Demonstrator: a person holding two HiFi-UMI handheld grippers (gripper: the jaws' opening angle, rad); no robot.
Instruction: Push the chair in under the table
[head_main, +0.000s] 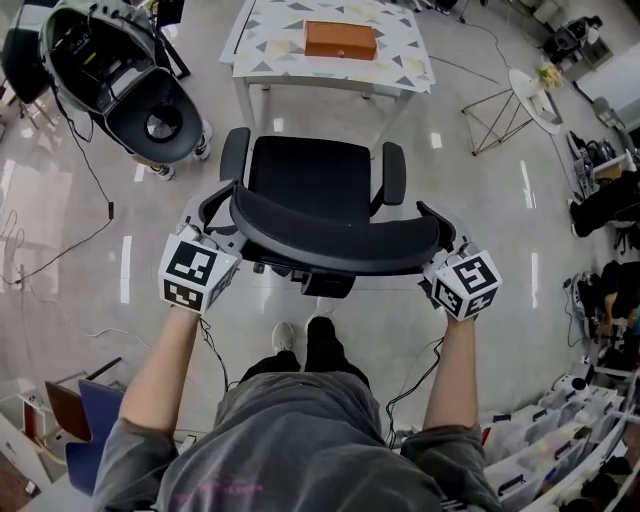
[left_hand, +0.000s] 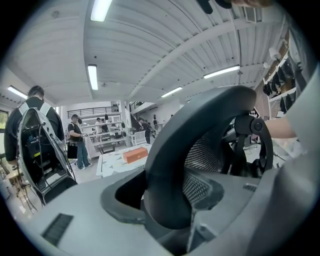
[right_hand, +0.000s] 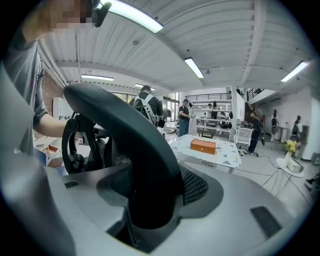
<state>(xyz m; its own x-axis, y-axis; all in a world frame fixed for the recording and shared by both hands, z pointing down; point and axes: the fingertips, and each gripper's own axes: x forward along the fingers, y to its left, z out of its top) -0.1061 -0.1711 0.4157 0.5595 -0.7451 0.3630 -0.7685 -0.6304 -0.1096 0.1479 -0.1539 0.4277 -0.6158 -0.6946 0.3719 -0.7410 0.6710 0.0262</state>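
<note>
A black office chair (head_main: 310, 180) with armrests faces a white table (head_main: 405, 72) that has a triangle pattern, at the top of the head view. Its seat front is close to the table's near edge. An orange box (head_main: 340, 40) lies on the table. My left gripper (head_main: 215, 238) is shut on the left end of the curved backrest (head_main: 340, 240), and my right gripper (head_main: 438, 255) on the right end. In the left gripper view the backrest rim (left_hand: 200, 130) runs between the grey jaws. The right gripper view shows that rim (right_hand: 125, 125) the same way.
A black domed machine (head_main: 130, 80) stands on the floor left of the table. A small wire-legged side table (head_main: 520, 100) is at the right. Cables trail over the floor at the left, and boxes and clutter line the right edge. People stand far behind the table (left_hand: 77, 140).
</note>
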